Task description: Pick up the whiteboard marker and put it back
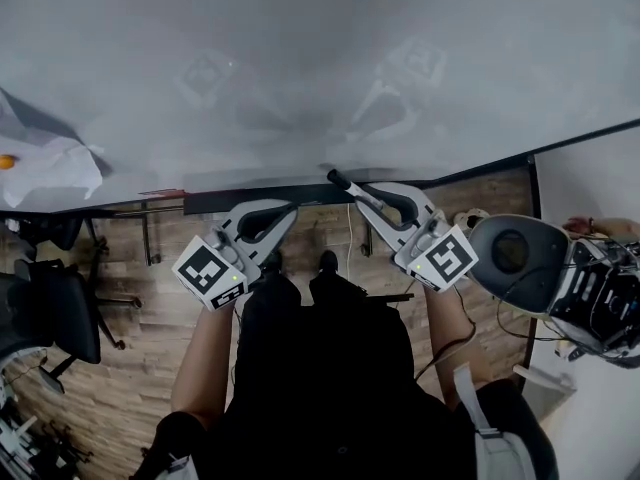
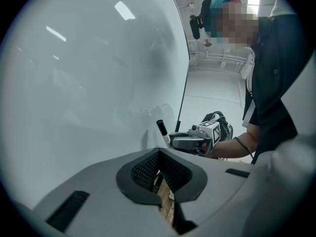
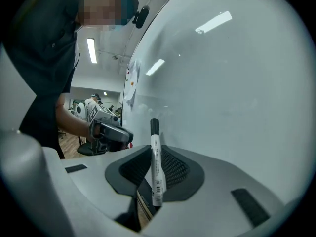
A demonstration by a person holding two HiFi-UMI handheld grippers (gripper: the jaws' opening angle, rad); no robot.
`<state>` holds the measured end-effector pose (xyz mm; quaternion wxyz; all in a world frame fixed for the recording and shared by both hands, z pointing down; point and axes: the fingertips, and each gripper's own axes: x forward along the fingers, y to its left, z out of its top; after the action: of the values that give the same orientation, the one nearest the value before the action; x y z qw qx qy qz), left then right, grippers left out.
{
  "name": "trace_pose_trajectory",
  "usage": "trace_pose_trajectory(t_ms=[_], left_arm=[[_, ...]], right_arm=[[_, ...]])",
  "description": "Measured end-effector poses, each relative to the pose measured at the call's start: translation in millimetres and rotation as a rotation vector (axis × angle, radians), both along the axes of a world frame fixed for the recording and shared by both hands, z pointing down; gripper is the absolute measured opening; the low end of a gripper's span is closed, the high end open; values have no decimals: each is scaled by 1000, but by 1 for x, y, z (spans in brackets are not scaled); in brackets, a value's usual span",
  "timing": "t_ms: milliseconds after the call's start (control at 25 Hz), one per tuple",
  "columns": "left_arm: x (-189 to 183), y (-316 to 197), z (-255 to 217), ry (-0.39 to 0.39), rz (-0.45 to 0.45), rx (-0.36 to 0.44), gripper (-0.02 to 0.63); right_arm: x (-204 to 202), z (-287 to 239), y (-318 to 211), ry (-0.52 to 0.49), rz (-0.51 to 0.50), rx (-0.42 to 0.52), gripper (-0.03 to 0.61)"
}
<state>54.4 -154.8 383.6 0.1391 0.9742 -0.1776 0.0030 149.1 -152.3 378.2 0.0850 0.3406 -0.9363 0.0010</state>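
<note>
- We see the right gripper pinching the whiteboard marker by its lower barrel, black cap end up.
- The cap sits close to the whiteboard at its bottom edge, just above the dark tray; we cannot tell whether it touches the board.
- We read the left gripper as pressed together on nothing, near the right one.
</note>
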Motion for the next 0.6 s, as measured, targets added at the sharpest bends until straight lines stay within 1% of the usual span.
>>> trace_pose_trajectory(t_ms=[80,280,440,600], left_arm=[[0,4,2,-5,-7,-10,11],[-3,9,5,-14,-19,-34,11],[-18,8,12,-25,-21,-69,11],[-22,8,16,-27,-29,-90,11]], right_arm=[[-3,5,1,16,-11,-2,75],[-10,23,3,121,-64,0,75],[-27,44,0,218,-96,-40,75],[-33,60,-2,273,-122,-70,75]])
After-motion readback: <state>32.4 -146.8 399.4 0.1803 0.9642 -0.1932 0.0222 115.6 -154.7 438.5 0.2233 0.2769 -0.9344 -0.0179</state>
